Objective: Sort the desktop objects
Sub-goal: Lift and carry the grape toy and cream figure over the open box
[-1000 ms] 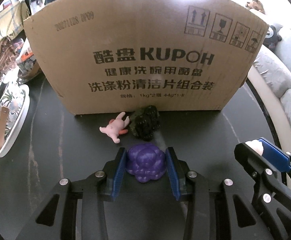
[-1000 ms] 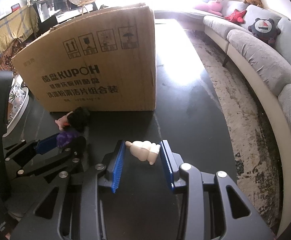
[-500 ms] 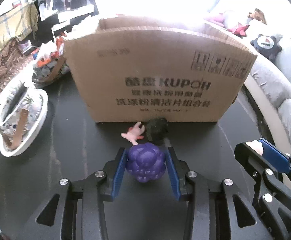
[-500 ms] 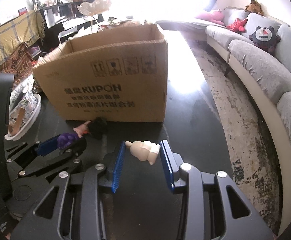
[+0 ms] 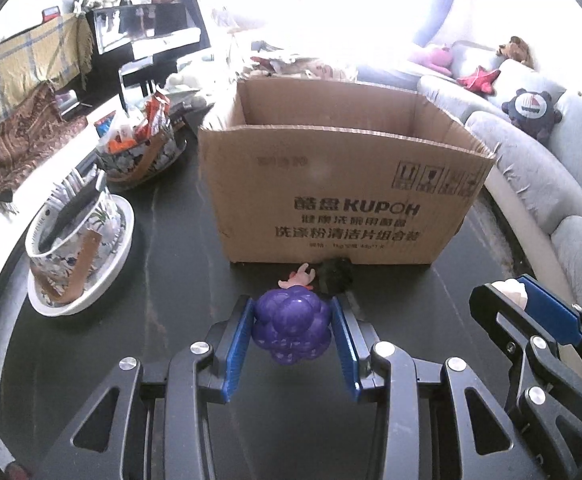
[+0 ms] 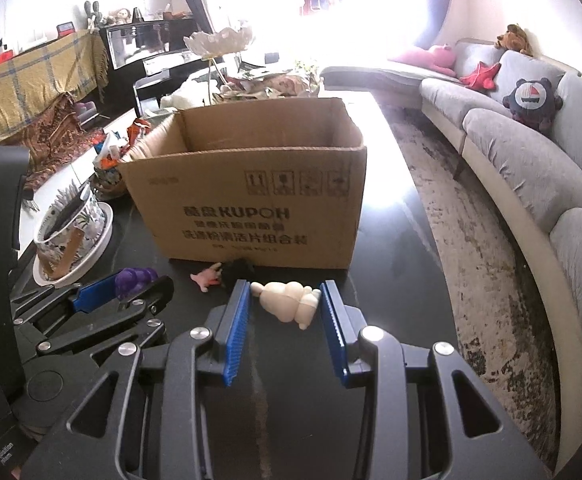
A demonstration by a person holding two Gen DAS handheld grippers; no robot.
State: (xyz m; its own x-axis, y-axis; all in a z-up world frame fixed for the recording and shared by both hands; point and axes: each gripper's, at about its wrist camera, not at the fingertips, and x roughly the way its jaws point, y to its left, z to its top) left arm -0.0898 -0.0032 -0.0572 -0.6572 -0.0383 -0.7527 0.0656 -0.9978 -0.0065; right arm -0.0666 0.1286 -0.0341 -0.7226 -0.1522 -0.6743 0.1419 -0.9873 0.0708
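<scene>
Purple grape toy (image 5: 291, 327) between left fingers (image 5: 238, 344)

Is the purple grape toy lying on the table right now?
No. The purple grape toy is clamped between the blue jaws of the left gripper, up off the dark table.

Purple grapes (image 5: 291, 327), cream figure (image 6: 289, 305), pink toy (image 5: 299, 276), brown box (image 5: 339, 196) with black print, blue pads (image 5: 237, 350).
</scene>
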